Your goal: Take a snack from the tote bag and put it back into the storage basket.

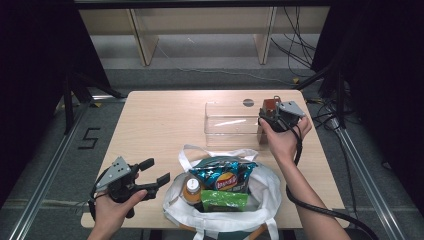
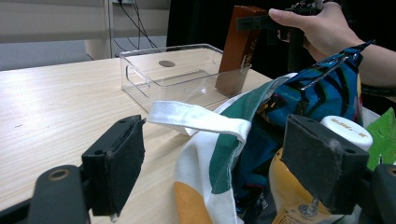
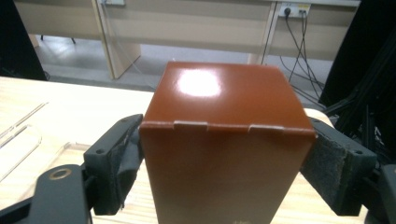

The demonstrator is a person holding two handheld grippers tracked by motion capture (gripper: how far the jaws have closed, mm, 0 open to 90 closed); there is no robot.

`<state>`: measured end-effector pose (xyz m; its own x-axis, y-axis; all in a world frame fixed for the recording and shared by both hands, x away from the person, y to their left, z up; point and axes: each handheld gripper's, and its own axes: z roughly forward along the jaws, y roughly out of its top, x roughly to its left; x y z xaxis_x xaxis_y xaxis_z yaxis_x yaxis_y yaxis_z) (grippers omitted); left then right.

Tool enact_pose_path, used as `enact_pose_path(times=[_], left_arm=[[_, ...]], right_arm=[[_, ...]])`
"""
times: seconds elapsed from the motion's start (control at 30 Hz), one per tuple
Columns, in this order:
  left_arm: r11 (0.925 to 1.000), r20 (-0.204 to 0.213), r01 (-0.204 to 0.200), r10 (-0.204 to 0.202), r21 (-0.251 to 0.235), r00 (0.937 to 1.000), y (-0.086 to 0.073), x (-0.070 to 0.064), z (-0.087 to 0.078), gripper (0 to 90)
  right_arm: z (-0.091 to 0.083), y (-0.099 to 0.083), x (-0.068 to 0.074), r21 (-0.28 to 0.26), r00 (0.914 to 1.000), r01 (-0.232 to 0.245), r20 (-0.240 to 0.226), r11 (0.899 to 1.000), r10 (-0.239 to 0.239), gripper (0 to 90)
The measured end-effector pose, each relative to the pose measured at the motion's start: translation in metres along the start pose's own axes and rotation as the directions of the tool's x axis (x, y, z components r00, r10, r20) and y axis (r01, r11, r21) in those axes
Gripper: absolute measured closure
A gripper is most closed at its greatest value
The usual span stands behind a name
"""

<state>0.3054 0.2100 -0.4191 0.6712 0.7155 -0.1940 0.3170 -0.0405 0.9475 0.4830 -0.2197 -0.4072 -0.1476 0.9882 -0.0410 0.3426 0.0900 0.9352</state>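
Note:
A tall brown carton [image 3: 224, 154] stands upright between my right gripper's [image 3: 224, 168] pads, which press on both its sides. From above, that carton [image 1: 268, 107] is at the right end of a clear plastic bin [image 1: 231, 120], with my right gripper [image 1: 274, 116] over it. Seen from the left gripper view, the carton [image 2: 238, 46] sits inside the bin [image 2: 177, 74] at its end. My left gripper [image 1: 155, 172] stands open at the table's front left, beside a white tote bag [image 1: 265, 200]; its jaws frame the bag's rim [image 2: 201, 121].
The tote bag holds a blue chip bag [image 1: 225, 175], a green packet [image 1: 224, 200] and an orange-labelled bottle [image 1: 191, 189]. The wooden table [image 1: 150, 120] has bare room at its left and back. A dark round mark [image 1: 248, 102] lies behind the bin.

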Motion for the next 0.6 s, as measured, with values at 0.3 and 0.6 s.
enact_pose_path(times=[0.3, 0.6], left_arm=[[1.0, 0.005, 0.002, -0.002, -0.007, 1.0, 0.001, 0.0, 0.0, 20.5], [1.0, 0.004, 0.0, 0.0, -0.006, 1.0, 0.001, 0.0, 0.001, 20.5]], right_arm=[[-0.003, 0.001, 0.0, 0.044, 1.0, -0.008, -0.002, 0.999, 0.008, 16.3], [-0.015, 0.001, -0.008, 0.046, 0.9999, 0.006, -0.016, 0.999, -0.005, 16.2]])
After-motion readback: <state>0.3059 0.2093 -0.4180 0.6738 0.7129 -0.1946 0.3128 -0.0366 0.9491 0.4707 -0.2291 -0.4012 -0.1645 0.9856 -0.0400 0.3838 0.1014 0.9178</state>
